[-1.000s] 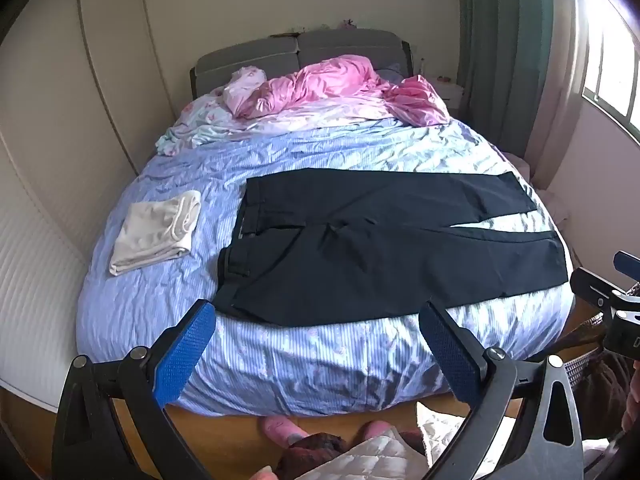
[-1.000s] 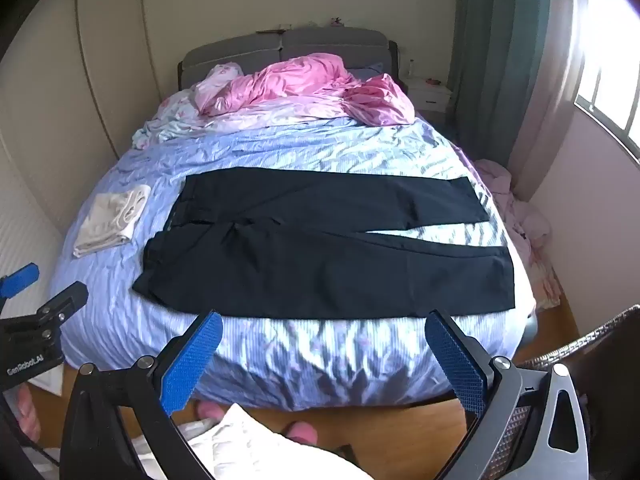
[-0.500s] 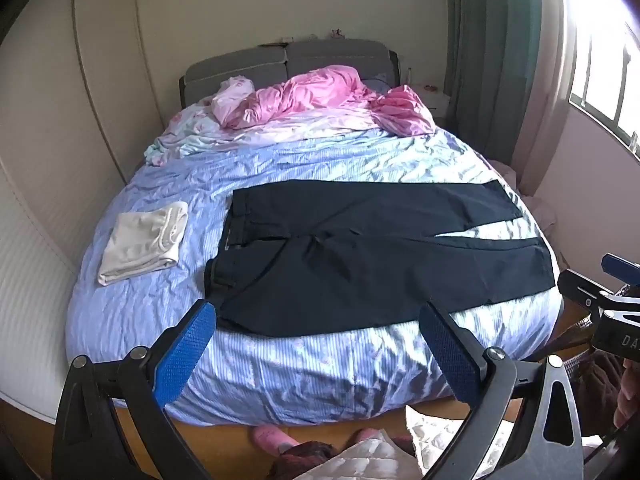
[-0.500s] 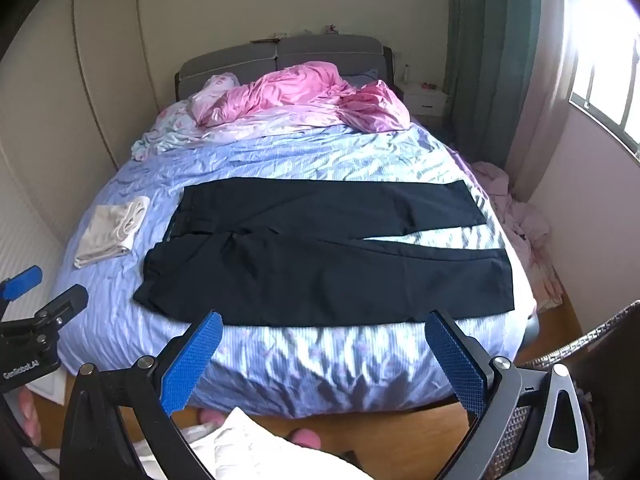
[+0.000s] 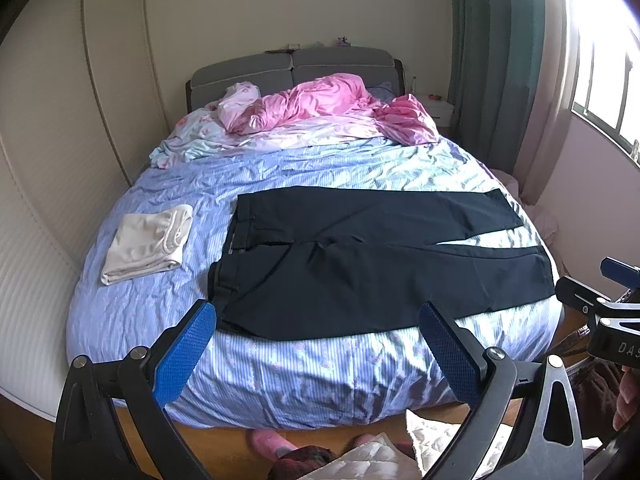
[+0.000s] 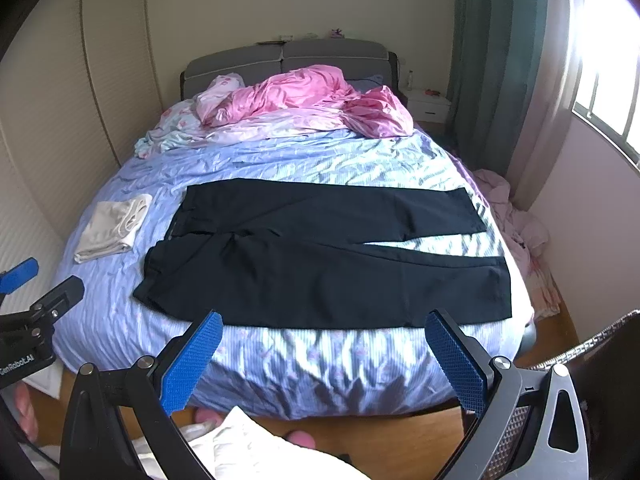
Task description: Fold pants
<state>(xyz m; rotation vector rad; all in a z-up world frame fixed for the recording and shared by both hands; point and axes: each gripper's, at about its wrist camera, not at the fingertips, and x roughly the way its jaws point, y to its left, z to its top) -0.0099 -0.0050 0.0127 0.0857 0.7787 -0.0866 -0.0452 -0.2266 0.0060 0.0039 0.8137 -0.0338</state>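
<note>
- Pants (image 5: 380, 264) lie flat mid-frame on the bed (image 5: 280, 364), long axis left–right, waistband at frame left.
- Left hand-held gripper (image 5: 318, 320) spread wide, empty — nearer the waistband.
- Right hand-held gripper (image 6: 324, 334) likewise wide, nearer the cuffs.

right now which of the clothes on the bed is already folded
The white garment, a compact folded stack near the left edge. The black pants lie spread flat with legs apart; both grippers hang open.

Left tool (image 5: 318, 322) and right tool (image 6: 322, 334) level, jaws spread wide, empty.
</note>
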